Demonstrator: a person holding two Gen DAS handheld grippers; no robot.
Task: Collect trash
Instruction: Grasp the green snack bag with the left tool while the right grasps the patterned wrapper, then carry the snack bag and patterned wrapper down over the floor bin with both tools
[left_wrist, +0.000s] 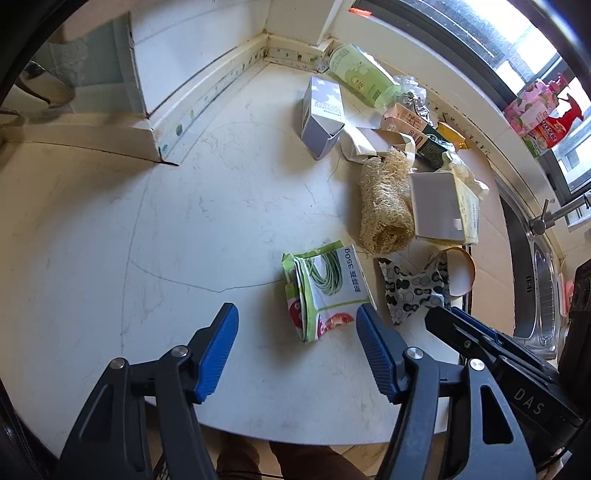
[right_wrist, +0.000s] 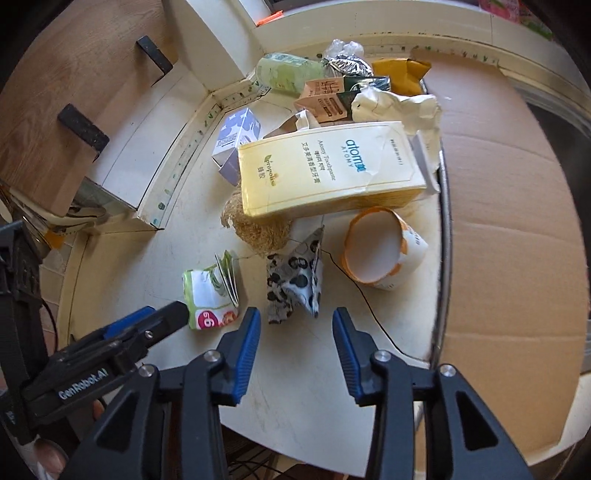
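Both claws hang parted and empty over the white counter (left_wrist: 110, 240): the left gripper (left_wrist: 295, 321) nearest the folded green packet (left_wrist: 325, 288), the right gripper (right_wrist: 295, 325) before the spotted wrapper (right_wrist: 295, 280). Toward twelve o'clock the yellow toothpaste box (right_wrist: 325, 170) hides most of the loofah (right_wrist: 258, 229). The farther wrappers by the wall at one o'clock overlap and are hard to tell apart.

White countertop (left_wrist: 166, 240) holds cartons, wrappers, a loofah (left_wrist: 386, 206) (fibrous), flattened cardboard (right_wrist: 509, 229).

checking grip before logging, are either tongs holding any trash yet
Nothing held. Left tongs gape near the green packet; right tongs gape short of the patterned wrapper.
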